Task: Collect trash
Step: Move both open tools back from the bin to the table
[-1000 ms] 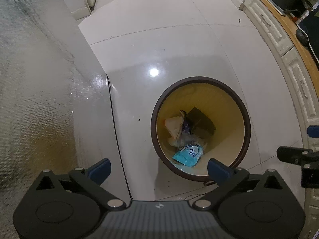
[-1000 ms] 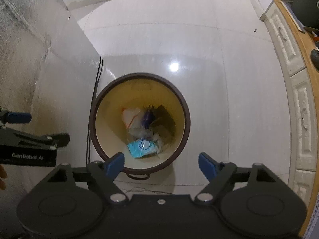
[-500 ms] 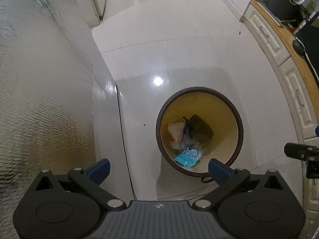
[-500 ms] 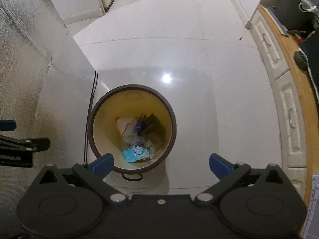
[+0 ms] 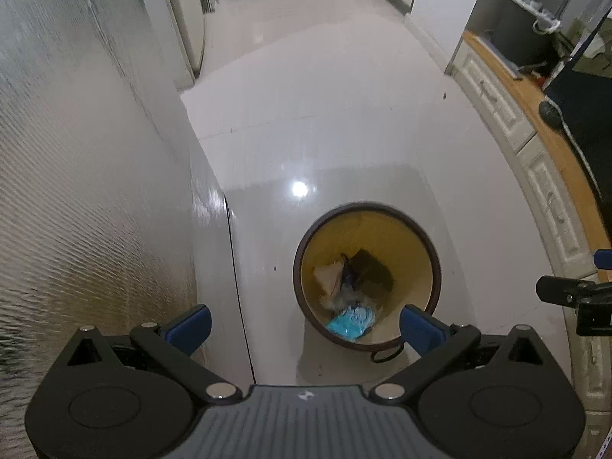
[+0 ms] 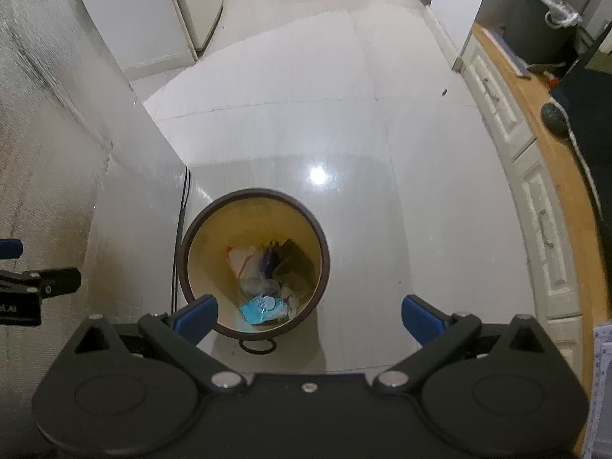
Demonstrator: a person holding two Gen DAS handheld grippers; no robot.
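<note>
We hold both grippers high over a round waste bin (image 5: 367, 206) that stands on the pale tiled floor (image 5: 344, 122). Our left gripper (image 5: 304, 325) has its jaws spread wide with nothing between them; its blue pads (image 5: 189, 323) flank the near rim of the bin. Our right gripper (image 6: 310, 315) likewise has its jaws fully apart and holds nothing.

Inside the bin lies the trash: a light blue packet (image 6: 264, 308) against the near wall, crumpled clear wrappers (image 6: 264, 287) beyond it, a pale bag (image 6: 239, 260) left of those, and a dark piece (image 6: 294, 254) toward the far side. A dark ring (image 6: 257, 345) lies on the floor just in front of the bin. A black cable (image 6: 179, 237) runs along the floor left of the bin, and a wooden-topped counter (image 6: 554, 160) stands well to its right.
</note>
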